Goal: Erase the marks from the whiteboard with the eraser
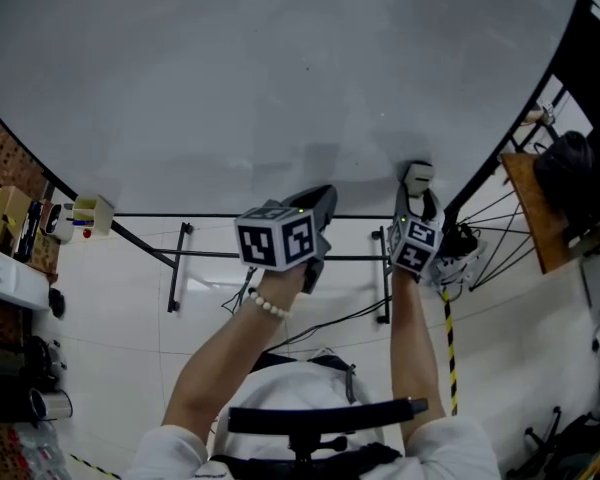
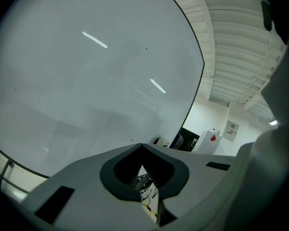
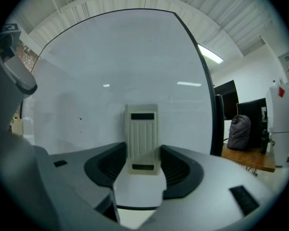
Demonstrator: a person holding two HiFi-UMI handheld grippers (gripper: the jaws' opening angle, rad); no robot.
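The whiteboard (image 1: 260,78) fills the upper part of the head view, and I see no strokes on it, only a few tiny dark specks (image 1: 307,68). My right gripper (image 1: 417,190) is shut on a cream ribbed eraser (image 1: 418,176), whose far end lies against the board near its lower right edge. In the right gripper view the eraser (image 3: 143,134) stands upright between the jaws of the gripper (image 3: 143,154), flat on the whiteboard (image 3: 111,66). My left gripper (image 1: 323,200) is held close to the board's lower edge, shut, with nothing in it. Its tips (image 2: 141,146) meet in front of the whiteboard (image 2: 86,76).
The board's black stand (image 1: 180,268) rests on the white floor below. A small yellow-white box (image 1: 92,213) sits at the left edge. On the right, a dark backpack (image 1: 568,168) stands on a wooden desk (image 1: 533,213), with cables (image 1: 462,253) beneath. A chair back (image 1: 320,418) is close to me.
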